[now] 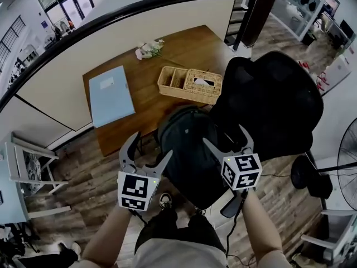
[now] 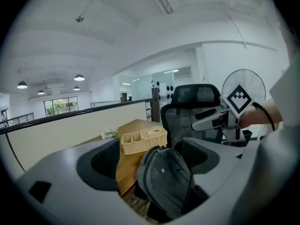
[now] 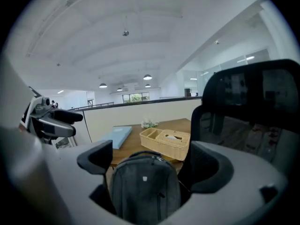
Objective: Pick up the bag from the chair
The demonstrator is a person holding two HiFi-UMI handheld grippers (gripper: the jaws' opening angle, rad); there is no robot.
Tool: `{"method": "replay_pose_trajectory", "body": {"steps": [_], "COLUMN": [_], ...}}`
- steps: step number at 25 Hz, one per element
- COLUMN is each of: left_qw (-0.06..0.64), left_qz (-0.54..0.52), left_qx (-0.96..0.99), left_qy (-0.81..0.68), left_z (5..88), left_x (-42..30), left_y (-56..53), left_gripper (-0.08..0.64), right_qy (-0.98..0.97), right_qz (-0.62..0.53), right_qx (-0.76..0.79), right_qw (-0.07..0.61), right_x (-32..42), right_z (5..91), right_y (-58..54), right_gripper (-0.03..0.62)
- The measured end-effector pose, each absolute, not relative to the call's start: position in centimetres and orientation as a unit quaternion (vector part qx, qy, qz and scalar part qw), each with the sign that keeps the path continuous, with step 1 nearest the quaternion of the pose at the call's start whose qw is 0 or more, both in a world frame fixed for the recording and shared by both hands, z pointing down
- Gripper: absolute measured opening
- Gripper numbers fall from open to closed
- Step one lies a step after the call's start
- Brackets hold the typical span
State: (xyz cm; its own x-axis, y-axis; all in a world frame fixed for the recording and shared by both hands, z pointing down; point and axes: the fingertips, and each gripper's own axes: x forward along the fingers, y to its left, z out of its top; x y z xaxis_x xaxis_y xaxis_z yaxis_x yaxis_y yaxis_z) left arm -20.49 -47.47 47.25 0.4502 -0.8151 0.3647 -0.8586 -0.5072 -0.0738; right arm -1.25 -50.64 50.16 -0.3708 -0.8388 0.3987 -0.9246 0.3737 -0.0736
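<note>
Approach step: the left tool point(image 1: 154, 144) and right tool point(image 1: 223, 134) hang above the bag point(image 1: 187, 149), both with jaws spread and empty. The bag stands on the chair point(image 1: 273, 105) just off the near edge of the worktop point(image 1: 150, 108), toward its right corner. Its long axis runs upright, handle end up, front panel facing the person; next move, as judged, is to lower one tool onto the top handle and close.

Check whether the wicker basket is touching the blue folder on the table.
Apart. Head view shows bare table between the wicker basket and the blue folder.
</note>
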Motion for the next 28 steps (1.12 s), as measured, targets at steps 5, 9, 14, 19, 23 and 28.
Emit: {"method": "replay_pose_trajectory", "body": {"steps": [5, 9, 14, 19, 23, 28], "left_qw": [0.095, 0.134, 0.151, 0.196, 0.214, 0.240], "left_qz": [0.199, 0.209, 0.212, 0.200, 0.204, 0.215], "left_qx": [0.846, 0.845, 0.839, 0.835, 0.829, 0.822], "left_qy": [-0.486, -0.474, -0.478, -0.473, -0.474, -0.470], "left_z": [55.0, 60.7, 66.0, 70.4, 73.5, 76.2], "left_x": [-20.4, -20.3, -20.6, -20.7, -20.8, -20.8], "left_y": [-50.3, -51.6, -53.5, -54.8, -55.3, -55.6], "left_gripper": [0.417, 0.416, 0.417, 0.417, 0.417, 0.413], "right_qy": [-0.810, -0.807, -0.801, -0.789, -0.783, -0.788], "right_qz": [0.165, 0.178, 0.193, 0.214, 0.215, 0.237], "right_qx": [0.534, 0.530, 0.532, 0.535, 0.536, 0.524], "right_qw": [0.174, 0.188, 0.195, 0.214, 0.231, 0.220], "right_x": [-1.9, -2.5, -2.2, -1.1, 0.5, 0.6], "right_z": [57.1, 62.4, 67.7, 73.4, 77.0, 79.5], "right_y": [-53.5, -55.7, -58.1, -60.2, -61.2, -61.8], "right_gripper": [0.523, 0.523, 0.523, 0.523, 0.512, 0.492]}}
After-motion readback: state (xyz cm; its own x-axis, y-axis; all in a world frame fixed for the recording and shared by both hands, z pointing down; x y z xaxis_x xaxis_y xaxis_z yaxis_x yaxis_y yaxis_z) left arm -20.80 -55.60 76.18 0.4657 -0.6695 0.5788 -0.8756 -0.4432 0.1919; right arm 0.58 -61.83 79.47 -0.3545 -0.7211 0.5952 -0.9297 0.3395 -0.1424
